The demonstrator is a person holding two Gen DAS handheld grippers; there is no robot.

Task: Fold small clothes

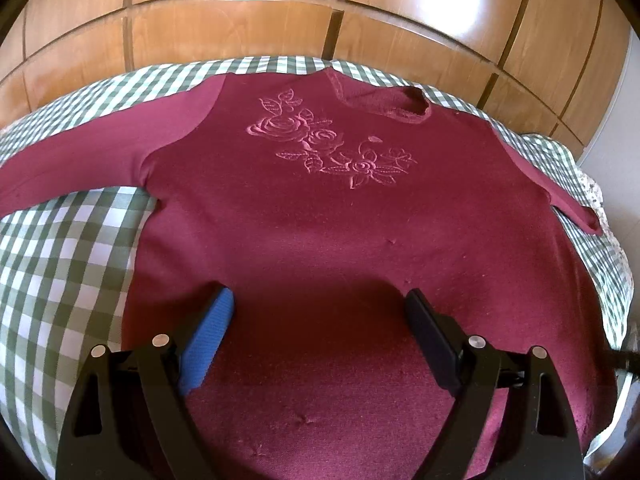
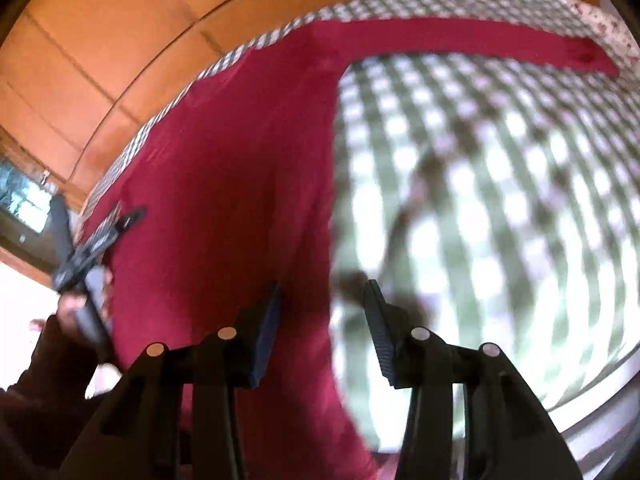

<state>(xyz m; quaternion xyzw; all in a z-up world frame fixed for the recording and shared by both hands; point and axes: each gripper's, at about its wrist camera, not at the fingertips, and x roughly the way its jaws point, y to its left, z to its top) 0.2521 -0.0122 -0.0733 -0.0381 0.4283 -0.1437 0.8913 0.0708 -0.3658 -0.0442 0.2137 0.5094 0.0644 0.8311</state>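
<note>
Right claw (image 2: pixel 324 304), parted and empty, hangs over the sweater's (image 2: pixel 224 168) edge on checked cloth (image 2: pixel 500 200).

Home bedroom: wooden wardrobe (image 1: pixel 240 28); gingham-covered bed (image 1: pixel 60 264).

My left hand-held gripper (image 1: pixel 318 304) points steeply down with its jaws spread wide and nothing between them. My right hand-held gripper (image 2: pixel 322 300) also tilts down, jaws partly apart and gripping nothing. A dark sleeve (image 2: pixel 36 364) covers my left arm.
</note>
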